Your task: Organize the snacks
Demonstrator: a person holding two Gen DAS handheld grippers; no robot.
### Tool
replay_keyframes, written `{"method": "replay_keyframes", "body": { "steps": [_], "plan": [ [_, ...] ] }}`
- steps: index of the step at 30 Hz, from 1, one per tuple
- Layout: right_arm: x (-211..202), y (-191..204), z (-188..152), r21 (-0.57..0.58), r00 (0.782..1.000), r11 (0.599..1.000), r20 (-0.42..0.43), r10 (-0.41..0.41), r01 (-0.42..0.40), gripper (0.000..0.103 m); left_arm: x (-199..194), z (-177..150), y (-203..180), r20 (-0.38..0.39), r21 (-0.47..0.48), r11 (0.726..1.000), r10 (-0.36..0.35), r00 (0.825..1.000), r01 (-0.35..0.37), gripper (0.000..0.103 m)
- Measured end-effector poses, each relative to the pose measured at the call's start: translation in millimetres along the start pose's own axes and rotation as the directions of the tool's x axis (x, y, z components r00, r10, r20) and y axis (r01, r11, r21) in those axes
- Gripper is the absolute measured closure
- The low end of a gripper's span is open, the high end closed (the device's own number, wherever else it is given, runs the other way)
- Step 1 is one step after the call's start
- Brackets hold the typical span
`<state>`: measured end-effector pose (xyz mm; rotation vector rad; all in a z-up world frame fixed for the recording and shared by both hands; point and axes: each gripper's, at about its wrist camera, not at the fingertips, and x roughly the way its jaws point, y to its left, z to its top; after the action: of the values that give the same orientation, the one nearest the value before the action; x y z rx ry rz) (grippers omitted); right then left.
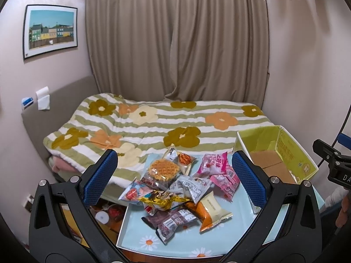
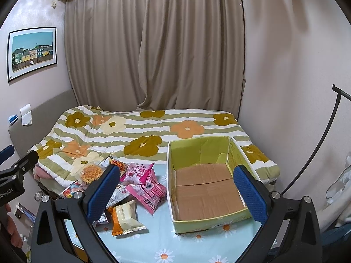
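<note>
A heap of snack packets (image 1: 175,188) lies on a small table with a light blue daisy cloth (image 1: 136,236). On top sits a round waffle pack (image 1: 162,170); pink packets (image 1: 216,164) lie to its right, an orange and cream packet (image 1: 211,210) and a dark purple one (image 1: 173,220) nearer me. My left gripper (image 1: 174,180) hovers open above the heap, holding nothing. An open yellow-green cardboard box (image 2: 208,186) with nothing inside stands to the right of the packets (image 2: 140,186). My right gripper (image 2: 176,194) is open over the box's left wall.
Behind the table is a bed with a striped flower quilt (image 1: 153,122), then beige curtains (image 1: 175,39). A framed picture (image 1: 51,29) hangs on the left wall. A black stand pole (image 2: 316,146) rises at the right. Clutter lies on the floor (image 1: 107,214) left of the table.
</note>
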<state>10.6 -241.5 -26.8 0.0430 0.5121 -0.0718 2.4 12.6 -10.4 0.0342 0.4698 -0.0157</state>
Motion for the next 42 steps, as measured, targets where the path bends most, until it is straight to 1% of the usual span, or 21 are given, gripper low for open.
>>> {"method": "replay_keyframes", "body": {
  "steps": [22,42],
  "plan": [
    [0.0,5.2,-2.7,-0.003,1.000,1.000,-0.010,-0.004,0.004,0.000,-1.2,0.6,6.3,-0.007,-0.016,1.000,0.001,1.000,-0.001,0.000],
    [1.0,4.3,-0.4,-0.002,1.000,1.000,-0.013,-0.003,0.003,0.000,-1.7,1.8,0.9,-0.006,-0.006,1.000,-0.006,1.000,0.006,0.000]
  ]
}}
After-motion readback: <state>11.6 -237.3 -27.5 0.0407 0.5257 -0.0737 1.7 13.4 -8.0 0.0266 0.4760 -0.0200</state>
